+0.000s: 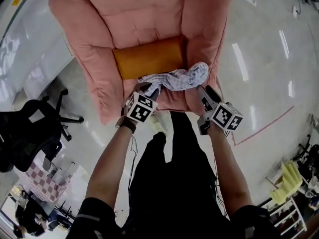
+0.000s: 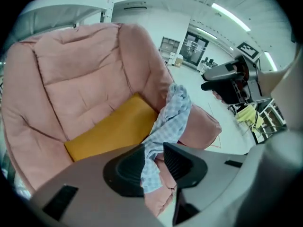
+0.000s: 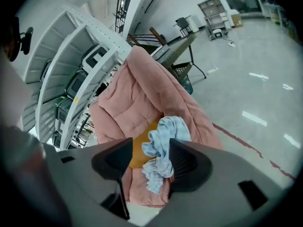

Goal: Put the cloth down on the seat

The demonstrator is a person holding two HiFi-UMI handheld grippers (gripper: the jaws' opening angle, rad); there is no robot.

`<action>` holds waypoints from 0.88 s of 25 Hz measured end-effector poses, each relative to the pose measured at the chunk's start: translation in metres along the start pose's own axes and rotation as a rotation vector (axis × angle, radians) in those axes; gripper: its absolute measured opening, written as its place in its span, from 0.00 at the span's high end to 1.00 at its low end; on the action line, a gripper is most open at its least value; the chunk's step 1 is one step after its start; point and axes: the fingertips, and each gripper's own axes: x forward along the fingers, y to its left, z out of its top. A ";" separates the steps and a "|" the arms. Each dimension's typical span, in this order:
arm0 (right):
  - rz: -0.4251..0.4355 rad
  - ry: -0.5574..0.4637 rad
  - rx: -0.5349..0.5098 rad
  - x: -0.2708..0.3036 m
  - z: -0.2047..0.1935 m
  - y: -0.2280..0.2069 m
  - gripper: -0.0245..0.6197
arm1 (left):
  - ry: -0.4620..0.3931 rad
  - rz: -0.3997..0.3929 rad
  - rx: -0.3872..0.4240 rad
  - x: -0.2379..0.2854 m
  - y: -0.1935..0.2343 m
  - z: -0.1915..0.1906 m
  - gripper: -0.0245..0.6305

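Note:
A light blue checked cloth point(image 1: 179, 77) lies bunched on the front right of the pink armchair point(image 1: 144, 14), partly on the seat and against its right arm, just in front of the yellow cushion point(image 1: 149, 59). My left gripper point(image 1: 147, 88) is at the cloth's left end. In the left gripper view the cloth point(image 2: 173, 115) hangs between the partly closed jaws of that gripper point(image 2: 154, 157), lying along the left pad with a gap to the right one. My right gripper point(image 1: 203, 91) stands open beside the cloth's right end. In the right gripper view the cloth point(image 3: 165, 141) lies beyond that gripper point(image 3: 151, 157).
A black office chair point(image 1: 30, 128) stands on the glossy floor at the left. A red line point(image 1: 264, 128) runs across the floor at the right, with shelving and yellow items point(image 1: 289, 183) beyond. The person's black-clad legs and a shoe point(image 1: 158, 123) are at the seat's front edge.

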 end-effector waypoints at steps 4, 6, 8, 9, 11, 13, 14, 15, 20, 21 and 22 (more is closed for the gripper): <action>0.021 -0.021 -0.058 -0.017 0.011 0.021 0.65 | -0.083 0.018 -0.057 -0.030 -0.005 0.018 0.79; 0.015 -0.035 -0.101 -0.025 0.016 0.032 0.73 | -0.145 0.036 -0.104 -0.048 -0.005 0.030 0.81; 0.012 -0.053 -0.149 -0.033 0.022 0.045 0.81 | -0.213 0.057 -0.156 -0.066 -0.004 0.041 0.86; 0.019 -0.061 -0.166 -0.037 0.025 0.052 0.83 | -0.244 0.066 -0.178 -0.076 -0.004 0.046 0.87; 0.040 -0.079 -0.187 -0.044 0.030 0.067 0.86 | -0.297 0.077 -0.217 -0.097 -0.003 0.057 0.90; 0.055 -0.097 -0.211 -0.053 0.036 0.082 0.89 | -0.344 0.087 -0.251 -0.119 -0.004 0.065 0.92; 0.063 -0.106 -0.224 -0.059 0.038 0.090 0.91 | -0.366 0.092 -0.265 -0.131 -0.005 0.069 0.93; 0.071 -0.113 -0.237 -0.065 0.039 0.098 0.92 | -0.385 0.096 -0.278 -0.142 -0.007 0.073 0.93; 0.124 -0.149 -0.314 -0.095 0.047 0.143 0.94 | -0.469 0.112 -0.312 -0.194 -0.015 0.088 0.95; 0.134 -0.159 -0.337 -0.101 0.051 0.152 0.94 | -0.488 0.115 -0.317 -0.204 -0.016 0.091 0.95; 0.142 -0.170 -0.362 -0.108 0.055 0.161 0.94 | -0.507 0.118 -0.322 -0.215 -0.017 0.094 0.95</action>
